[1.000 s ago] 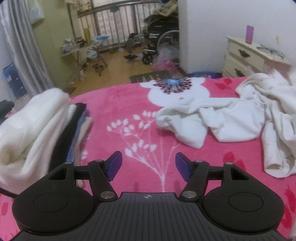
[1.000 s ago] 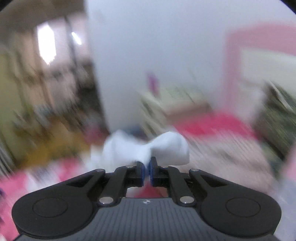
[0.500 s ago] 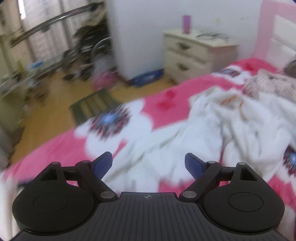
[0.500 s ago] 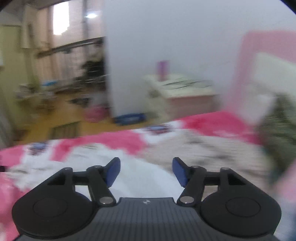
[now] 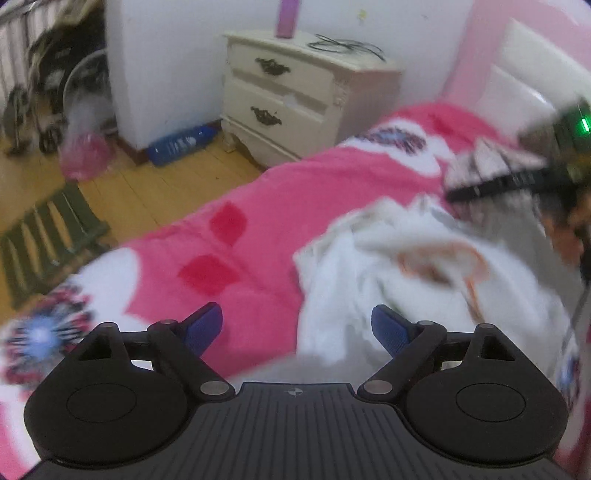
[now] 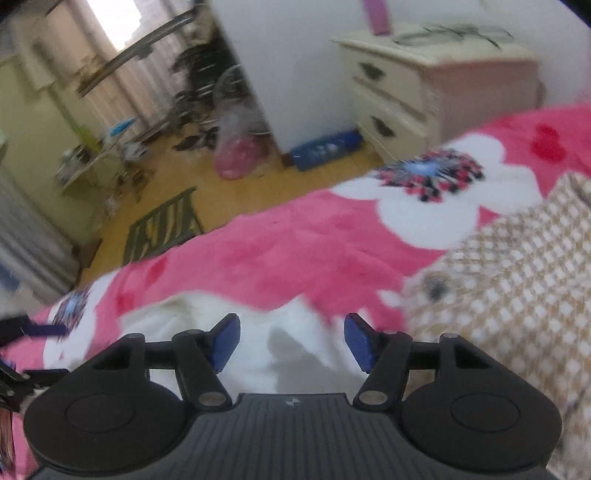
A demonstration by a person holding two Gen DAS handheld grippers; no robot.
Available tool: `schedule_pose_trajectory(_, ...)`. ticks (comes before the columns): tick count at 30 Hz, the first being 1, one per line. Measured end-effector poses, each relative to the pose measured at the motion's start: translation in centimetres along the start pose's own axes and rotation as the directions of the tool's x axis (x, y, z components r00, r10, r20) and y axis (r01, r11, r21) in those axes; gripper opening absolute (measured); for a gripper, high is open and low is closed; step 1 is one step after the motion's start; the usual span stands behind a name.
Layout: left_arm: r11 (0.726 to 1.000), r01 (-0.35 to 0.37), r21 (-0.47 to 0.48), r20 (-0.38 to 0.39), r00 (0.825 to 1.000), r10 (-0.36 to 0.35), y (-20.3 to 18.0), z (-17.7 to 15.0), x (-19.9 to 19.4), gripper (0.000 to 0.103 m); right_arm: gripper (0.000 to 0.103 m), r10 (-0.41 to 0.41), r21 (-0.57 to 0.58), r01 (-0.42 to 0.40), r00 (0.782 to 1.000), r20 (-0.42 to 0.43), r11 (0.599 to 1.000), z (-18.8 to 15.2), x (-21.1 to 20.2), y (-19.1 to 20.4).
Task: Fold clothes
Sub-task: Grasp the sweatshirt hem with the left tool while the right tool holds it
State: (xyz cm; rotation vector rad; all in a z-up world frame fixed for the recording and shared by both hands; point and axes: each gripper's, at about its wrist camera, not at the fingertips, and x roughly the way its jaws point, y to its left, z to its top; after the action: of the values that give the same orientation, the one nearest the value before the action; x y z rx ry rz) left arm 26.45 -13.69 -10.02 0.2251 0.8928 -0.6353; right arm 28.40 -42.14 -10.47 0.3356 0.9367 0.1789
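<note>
Clothes on the bed number two that can be told apart: one crumpled white garment (image 5: 424, 266) with a faint orange print, lying on the pink flowered blanket (image 5: 258, 229) just beyond the left tongs (image 5: 297, 326), and one tan-and-white checked garment (image 6: 517, 266) with a dark button, lying to the right of the right tongs (image 6: 291, 341). White cloth (image 6: 280, 347) also lies directly under and between the blue fingertips (image 6: 225, 341) in the right wrist view; it is probably the same white garment, though blur makes that uncertain. Both tongs are released, jaws spread wide with nothing between them, and each hovers over the bed. In the left wrist view the right tongs' dark body with a green light (image 5: 581, 125) shows at the far right edge, above the white garment. Around the bed: one cream nightstand (image 5: 306, 92) with two drawers stands against the far white wall, carrying one purple cup (image 5: 286, 18) and a pair of glasses (image 5: 343, 42). On the wooden floor lie one blue bottle (image 5: 181, 144) beside the nightstand, one pink plastic bag (image 5: 83, 158), one green striped mat (image 5: 48, 236), and a wheelchair (image 5: 48, 92) at far left. Nothing stands between either tongs and the clothes.
</note>
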Motion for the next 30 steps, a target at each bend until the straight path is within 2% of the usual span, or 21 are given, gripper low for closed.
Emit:
schedule_pose_trajectory(3,0.992,0.076,-0.098,-0.002,0.997,-0.076,1.2,0.8,3.4,0.079,0.065,0.045,0.068,-0.042,0.998,-0.042,0.997,-0.1,1.0,-2.3)
schedule_pose_trajectory(5,0.979,0.125,-0.162,0.0,0.992,-0.127,2.0,1.4,5.6,0.065,0.065,0.08,0.071,-0.076,0.995,-0.055,0.995,-0.2,1.7,-2.7)
schedule_pose_trajectory(6,0.971,0.145,-0.189,0.001,0.989,-0.148,2.3,1.6,6.6,0.061,0.065,0.099,0.066,-0.094,0.993,-0.062,0.993,-0.2,2.0,-2.7)
schedule_pose_trajectory(8,0.965,0.16,-0.207,0.003,0.987,-0.163,2.4,1.8,7.4,0.055,0.067,0.149,0.054,-0.145,0.984,-0.098,0.988,-0.3,2.8,-2.2)
schedule_pose_trajectory(10,0.965,0.172,-0.199,0.017,0.985,-0.172,2.1,1.7,7.7,0.052,0.068,0.148,0.029,-0.146,0.981,-0.124,0.989,-0.6,3.6,-1.5)
schedule_pose_trajectory(11,0.964,0.184,-0.189,0.025,0.983,-0.183,1.9,1.6,7.8,0.052,0.063,0.144,0.005,-0.144,0.981,-0.127,0.99,-0.7,3.7,-1.2)
schedule_pose_trajectory(12,0.965,0.194,-0.178,0.032,0.981,-0.191,1.7,1.6,7.9,0.052,0.053,0.142,-0.015,-0.145,0.981,-0.131,0.989,-0.8,3.8,-0.9)
schedule_pose_trajectory(13,0.967,0.197,-0.161,0.035,0.98,-0.194,1.4,1.5,7.9,0.052,0.023,0.144,-0.023,-0.149,0.98,-0.137,0.989,-1.0,3.6,-0.7)
schedule_pose_trajectory(14,0.969,0.199,-0.145,0.037,0.98,-0.195,1.0,1.4,8.0,0.053,0.011,0.149,-0.021,-0.153,0.979,-0.14,0.988,-1.1,3.3,-0.6)
schedule_pose_trajectory(15,0.973,0.192,-0.13,0.038,0.981,-0.189,0.8,1.3,8.1,0.053,0.006,0.146,-0.029,-0.151,0.981,-0.124,0.988,-1.3,2.6,-0.3)
schedule_pose_trajectory(18,0.981,0.174,-0.087,0.042,0.984,-0.171,0.0,0.9,8.4,0.055,0.005,0.124,-0.119,-0.119,0.992,0.03,0.986,-1.6,-2.0,1.5)
schedule_pose_trajectory(21,0.981,0.172,-0.088,0.056,0.984,-0.167,-0.2,0.7,8.5,0.061,0.005,0.121,-0.237,-0.074,0.975,0.188,0.969,-1.9,-7.5,4.2)
schedule_pose_trajectory(23,0.979,0.176,-0.104,0.07,0.983,-0.17,-0.5,0.7,8.6,0.066,0.005,0.138,-0.281,-0.063,0.956,0.257,0.958,-2.4,-10.9,5.7)
schedule_pose_trajectory(24,0.978,0.18,-0.108,0.078,0.982,-0.172,-0.7,0.7,8.5,0.066,0.005,0.158,-0.283,-0.079,0.95,0.27,0.956,-2.6,-12.2,6.2)
schedule_pose_trajectory(25,0.978,0.185,-0.1,0.088,0.98,-0.177,-1.1,0.7,8.3,0.059,0.005,0.174,-0.276,-0.095,0.944,0.28,0.956,-3.0,-13.2,6.6)
schedule_pose_trajectory(26,0.977,0.191,-0.092,0.099,0.978,-0.182,-1.5,0.8,8.1,0.048,0.005,0.186,-0.272,-0.106,0.94,0.286,0.956,-3.5,-13.9,7.0)
schedule_pose_trajectory(27,0.978,0.191,-0.08,0.11,0.977,-0.182,-2.0,0.8,7.8,0.042,0.005,0.184,-0.274,-0.102,0.938,0.294,0.956,-3.9,-14.4,7.4)
schedule_pose_trajectory(28,0.982,0.179,-0.061,0.121,0.978,-0.17,-2.5,0.8,7.4,0.029,0.005,0.176,-0.285,-0.087,0.937,0.303,0.954,-4.3,-14.8,7.8)
schedule_pose_trajectory(29,0.986,0.164,-0.042,0.134,0.979,-0.157,-3.0,0.9,6.8,0.022,0.005,0.164,-0.298,-0.068,0.935,0.313,0.952,-4.6,-15.2,8.1)
schedule_pose_trajectory(30,0.99,0.142,-0.025,0.148,0.98,-0.137,-3.4,0.9,5.9,0.018,0.005,0.155,-0.303,-0.053,0.934,0.322,0.951,-4.7,-15.6,8.4)
